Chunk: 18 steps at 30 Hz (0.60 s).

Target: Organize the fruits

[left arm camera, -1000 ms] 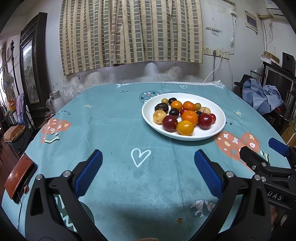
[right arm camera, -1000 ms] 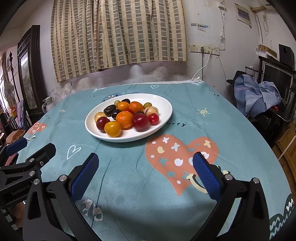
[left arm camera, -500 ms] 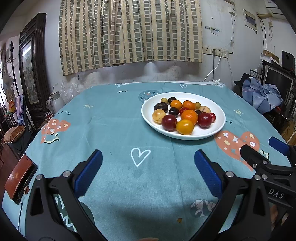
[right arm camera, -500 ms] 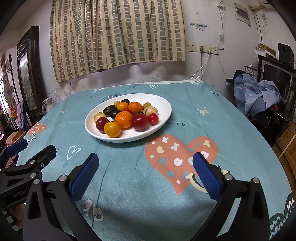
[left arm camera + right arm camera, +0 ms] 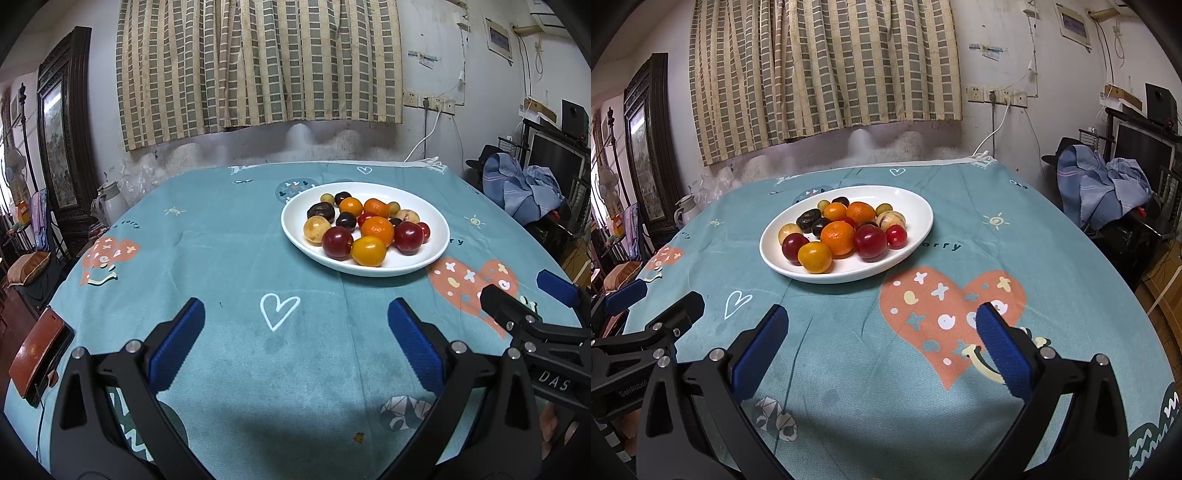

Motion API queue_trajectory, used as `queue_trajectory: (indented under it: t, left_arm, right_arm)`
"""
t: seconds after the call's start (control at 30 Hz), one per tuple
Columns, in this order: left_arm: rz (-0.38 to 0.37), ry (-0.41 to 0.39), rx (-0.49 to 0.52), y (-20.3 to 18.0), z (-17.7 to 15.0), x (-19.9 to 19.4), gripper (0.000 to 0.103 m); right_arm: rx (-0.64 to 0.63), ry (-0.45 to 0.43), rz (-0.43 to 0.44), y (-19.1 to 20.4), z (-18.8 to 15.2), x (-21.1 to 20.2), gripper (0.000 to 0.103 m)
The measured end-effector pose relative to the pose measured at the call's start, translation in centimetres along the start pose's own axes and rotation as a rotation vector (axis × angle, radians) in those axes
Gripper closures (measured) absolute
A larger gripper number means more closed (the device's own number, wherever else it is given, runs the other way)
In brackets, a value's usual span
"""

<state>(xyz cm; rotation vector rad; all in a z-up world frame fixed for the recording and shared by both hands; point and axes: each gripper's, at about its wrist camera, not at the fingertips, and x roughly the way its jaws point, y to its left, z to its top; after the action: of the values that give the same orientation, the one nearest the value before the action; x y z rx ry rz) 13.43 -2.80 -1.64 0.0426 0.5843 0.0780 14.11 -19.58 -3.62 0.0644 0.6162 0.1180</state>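
Observation:
A white oval plate [image 5: 432,214] [image 5: 916,210] sits on the teal tablecloth, holding several small fruits: orange mandarins [image 5: 376,230] [image 5: 837,237], dark red plums [image 5: 337,242] [image 5: 870,241], a yellow-orange fruit [image 5: 368,251] [image 5: 815,257], and dark purple and pale yellow ones. My left gripper [image 5: 295,341] hovers open over the cloth, short of the plate and to its left. My right gripper [image 5: 882,345] is open too, near the plate's front right. Neither holds anything. Each gripper shows at the edge of the other's view.
A round table [image 5: 221,236] with a teal patterned cloth fills both views. A brown wallet-like case [image 5: 37,354] lies at its left edge. Curtains and a wall stand behind; clothes are piled on furniture [image 5: 1104,184] at the right.
Both grippers have drifted slightly; the plate sits a touch lower and closer in both views. Both stay open.

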Motion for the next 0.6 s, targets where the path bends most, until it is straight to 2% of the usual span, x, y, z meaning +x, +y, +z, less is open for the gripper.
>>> queue_trajectory:
  t: [0.4, 0.6]
  left_arm:
    - [-0.036, 0.003, 0.008, 0.14, -0.19, 0.19, 0.002]
    - [-0.031, -0.005, 0.018, 0.19, -0.23, 0.11, 0.002]
  right_arm:
    - [0.024, -0.002, -0.001, -0.54, -0.31, -0.07, 0.001]
    - [0.030, 0.002, -0.003, -0.57, -0.26, -0.10, 0.001]
